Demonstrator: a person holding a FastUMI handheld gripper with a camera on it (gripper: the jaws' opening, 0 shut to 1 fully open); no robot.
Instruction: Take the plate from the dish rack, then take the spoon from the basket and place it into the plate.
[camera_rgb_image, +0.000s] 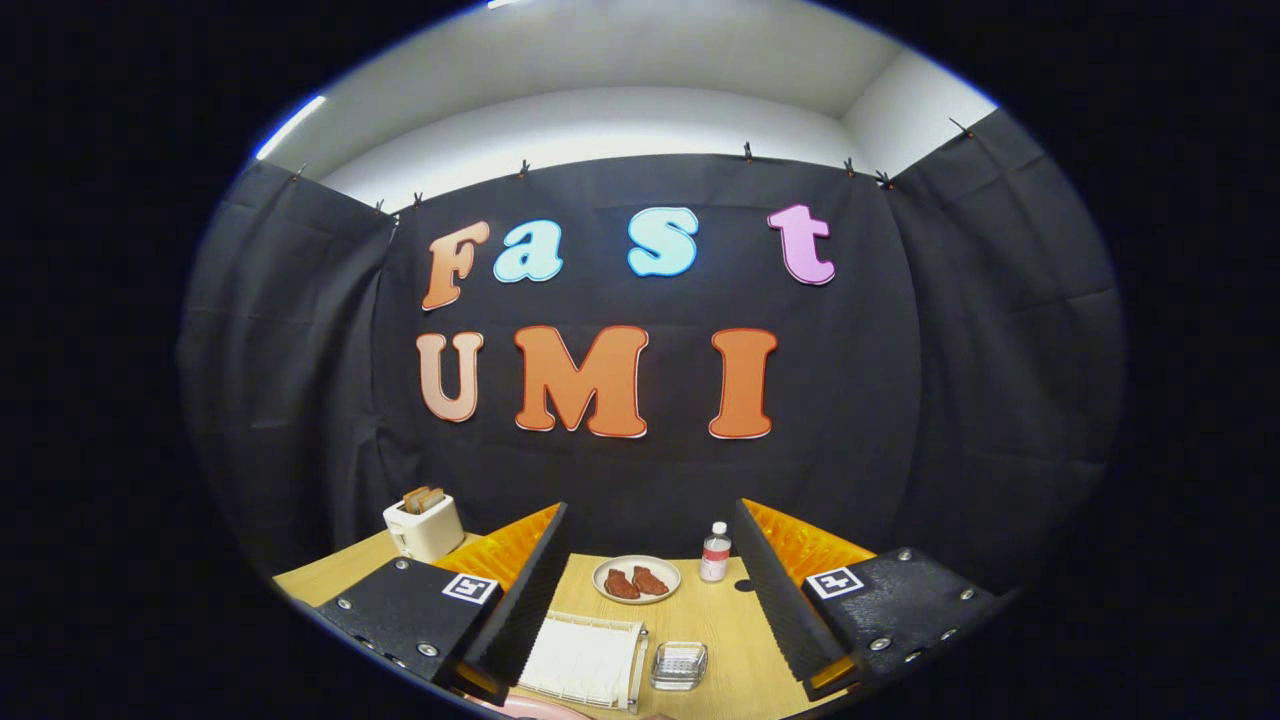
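Wood table (720, 630) runs low across the gripper view, booth wall behind it. You hold the gripper (650, 505) high and level, looking more at the wall than at the work. Its fingers (520, 590) stand wide apart, with nothing between the pads.

- Rack (585, 662): white and ribbed, flat on the table between the fingers, nearer the left one.
- Toaster (424, 528): beyond the left finger at the table's far corner, with toast standing in its slots.
- Served plate (636, 578): beyond the rack, between the fingers, carrying two brown pieces of food. It sits on the table, apart from the rack.
- Pink rim (530, 708): a curved edge just this side of the rack, cut off. It may be the task's plate, but you cannot tell from here, nor whether it rests in the rack or beside it.
- Glass dish (679, 665): just right of the rack, perhaps the basket. Whether a spoon lies in it is too small to tell.
- Bottle (715, 552): upright, right of the served plate, near the right finger.

Judgement: nothing is in the grip, so no carry is in hand. The scene fits a reach toward the rack about to come, and equally a gripper lifted away after the spoon went down, since the pink piece is cropped.

Any next reach calls for tipping the view down toward the rack's near edge to read that rim and the dish. The opening is already ample.
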